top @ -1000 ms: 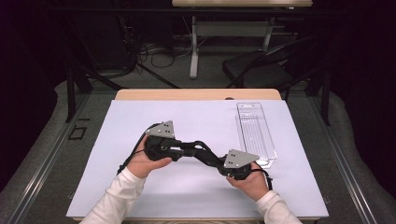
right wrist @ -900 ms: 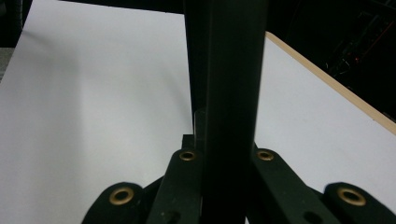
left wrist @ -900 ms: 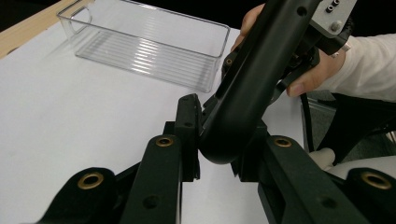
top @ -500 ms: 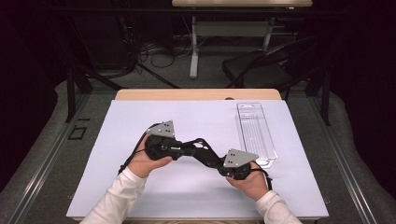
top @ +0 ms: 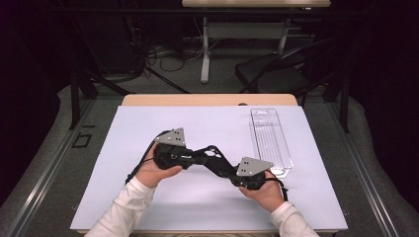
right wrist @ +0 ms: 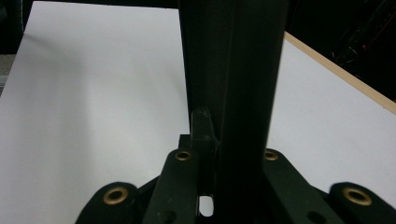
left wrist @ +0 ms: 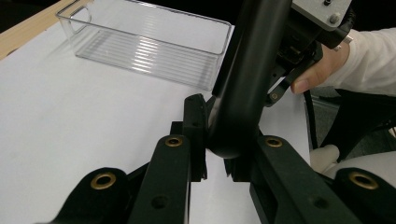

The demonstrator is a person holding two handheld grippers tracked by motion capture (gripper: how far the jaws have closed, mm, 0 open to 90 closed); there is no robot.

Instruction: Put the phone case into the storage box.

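Black bar (left wrist: 243,84) ends hidden in both grips, spanning left gripper (top: 197,157) to right gripper (top: 225,170), both clamped on it, clear tray (top: 269,140) just beside.

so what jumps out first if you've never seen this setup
A thick black curved bar, held above the middle of the white sheet, spans between the left tool and the right tool, each shut on one of its ends. Next comes the clear ribbed plastic tray, lying empty to the right.
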